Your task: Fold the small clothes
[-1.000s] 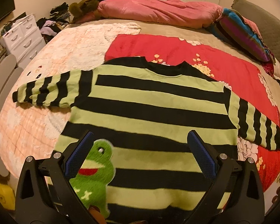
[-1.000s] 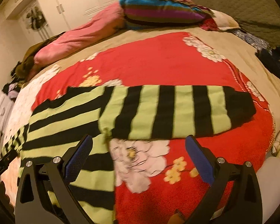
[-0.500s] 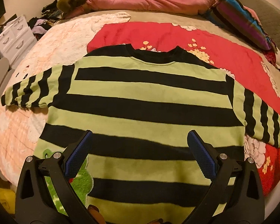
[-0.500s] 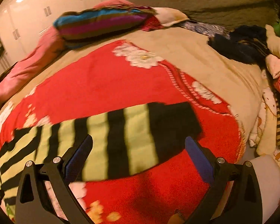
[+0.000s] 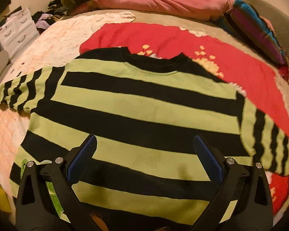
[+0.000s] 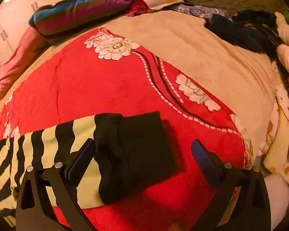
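Both gaping tools, left (image 5: 143, 158) and right (image 6: 142, 158), advanced over the striped sweater (image 5: 140, 104), gripping nothing; no writing legible.

The striped sweater (image 5: 144, 104) is soft knit cloth, matt, in green and black bands. Its cuff (image 6: 144, 148) is black and a bit fuzzy. The red blanket (image 6: 109, 88) looks plush and velvety, with white flowers printed on it. The tan bed cover (image 6: 212, 57) is smooth, dull cloth. The pink quilt (image 5: 160, 2) has a soft shine. Each hand-held gripper (image 5: 144, 159) (image 6: 142, 159) is matt black plastic with shiny metal screws and bumpy blue rubber pads (image 5: 82, 159).
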